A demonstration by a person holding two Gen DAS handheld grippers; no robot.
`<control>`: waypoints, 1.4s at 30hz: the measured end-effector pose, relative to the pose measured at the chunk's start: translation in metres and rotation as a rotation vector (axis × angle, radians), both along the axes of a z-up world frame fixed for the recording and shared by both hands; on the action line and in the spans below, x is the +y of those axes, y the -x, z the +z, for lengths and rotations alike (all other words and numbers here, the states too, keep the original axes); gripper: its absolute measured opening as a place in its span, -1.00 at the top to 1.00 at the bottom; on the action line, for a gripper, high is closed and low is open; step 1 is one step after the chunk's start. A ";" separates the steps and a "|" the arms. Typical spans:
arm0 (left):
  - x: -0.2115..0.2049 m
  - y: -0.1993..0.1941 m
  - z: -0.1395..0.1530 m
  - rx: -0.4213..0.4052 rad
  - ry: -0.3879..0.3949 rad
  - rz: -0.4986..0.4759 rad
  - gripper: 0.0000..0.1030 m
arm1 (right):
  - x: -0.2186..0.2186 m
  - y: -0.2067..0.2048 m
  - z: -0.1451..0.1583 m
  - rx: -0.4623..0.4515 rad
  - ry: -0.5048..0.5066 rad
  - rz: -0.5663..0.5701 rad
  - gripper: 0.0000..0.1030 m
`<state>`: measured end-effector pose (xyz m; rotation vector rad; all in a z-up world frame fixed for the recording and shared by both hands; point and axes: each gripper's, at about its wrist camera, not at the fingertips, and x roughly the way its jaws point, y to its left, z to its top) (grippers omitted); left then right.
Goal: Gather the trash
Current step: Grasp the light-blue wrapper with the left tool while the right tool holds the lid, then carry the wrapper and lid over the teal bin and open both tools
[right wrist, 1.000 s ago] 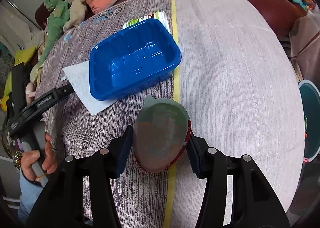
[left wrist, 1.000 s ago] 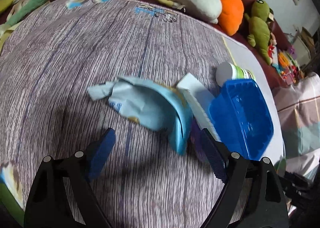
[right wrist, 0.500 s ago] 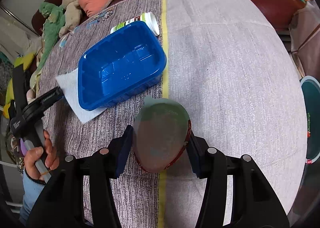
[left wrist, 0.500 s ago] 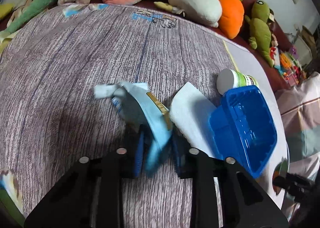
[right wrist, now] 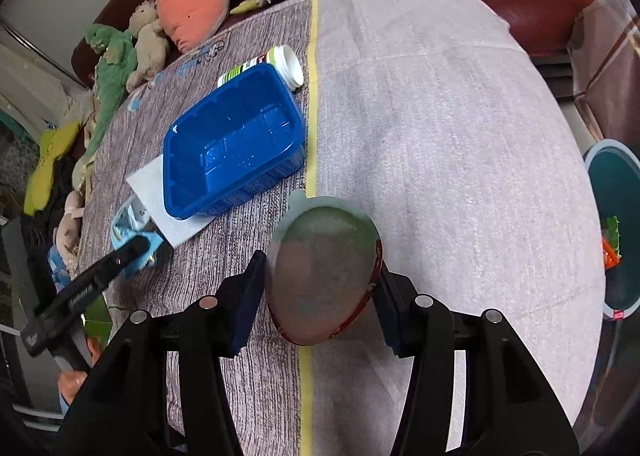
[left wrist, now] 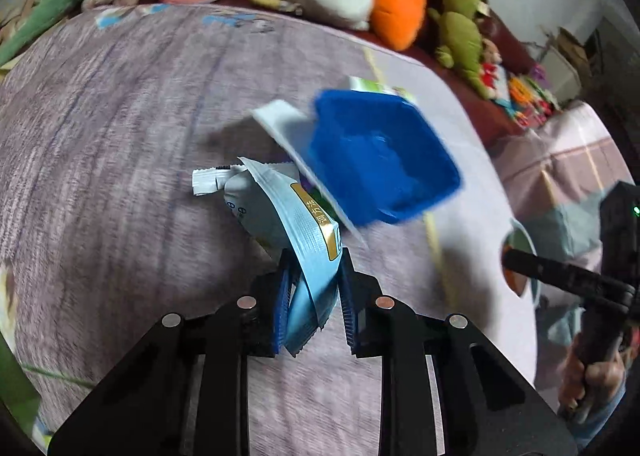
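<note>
Blue foil now sits pinched in the left claw (left wrist: 312, 296): a second ago its jaws stood wide over the wrapper (left wrist: 292, 232) as it lay flat on the bench (left wrist: 120, 135), and now they are nearly together with the pale-blue packet between the pads. The wrapper's torn white end sticks out toward 11 o'clock from the claw, and its shadow falls apart from it on the cloth, so I judge it lifted clear of the bench and not merely dragged. The blur in the left view fits a claw on the move.

The right claw (right wrist: 320, 292) is as it was: about half open, pressed on both sides of a round cup (right wrist: 324, 268) with a red rim and a peeled lid, held above the yellow stripe.

So both claws carry trash. What remains on the bench, in the right view, lies at 10 to 11 o'clock from the cup: a blue tray (right wrist: 232, 139), a white napkin (right wrist: 152, 191) tucked under its near corner, and a green-striped bottle (right wrist: 276, 63) touching its far side. The bin (right wrist: 612, 183) stands off the bench at 3 o'clock, already with scraps inside.

My reading is that the pickup step is done for this pair and the carry to the bin comes next; the thin wrapper, gripped at one edge, may flap or slip on the way.
</note>
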<state>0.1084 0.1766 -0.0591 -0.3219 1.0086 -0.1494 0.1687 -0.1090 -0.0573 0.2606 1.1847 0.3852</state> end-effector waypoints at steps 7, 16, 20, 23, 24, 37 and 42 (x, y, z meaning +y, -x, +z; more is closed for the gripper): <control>-0.059 0.010 0.015 -0.020 -0.012 -0.097 0.55 | -0.037 0.014 0.010 -0.033 -0.038 -0.039 0.05; -0.151 0.006 0.026 -0.029 -0.041 -0.261 0.55 | -0.107 0.024 0.013 -0.061 -0.101 -0.130 0.05; -0.194 0.002 0.027 -0.021 -0.042 -0.342 0.55 | -0.137 0.029 0.009 -0.064 -0.121 -0.171 0.05; -0.222 -0.001 0.026 -0.015 -0.052 -0.398 0.55 | -0.166 0.032 0.005 -0.067 -0.145 -0.217 0.05; -0.236 -0.002 0.026 -0.015 -0.060 -0.421 0.55 | -0.178 0.033 0.004 -0.069 -0.153 -0.238 0.05; -0.384 -0.036 0.013 0.026 -0.094 -0.658 0.55 | -0.327 0.049 -0.004 -0.106 -0.179 -0.519 0.05; -0.428 -0.044 -0.004 0.057 -0.112 -0.718 0.54 | -0.363 0.050 -0.011 -0.103 -0.180 -0.574 0.05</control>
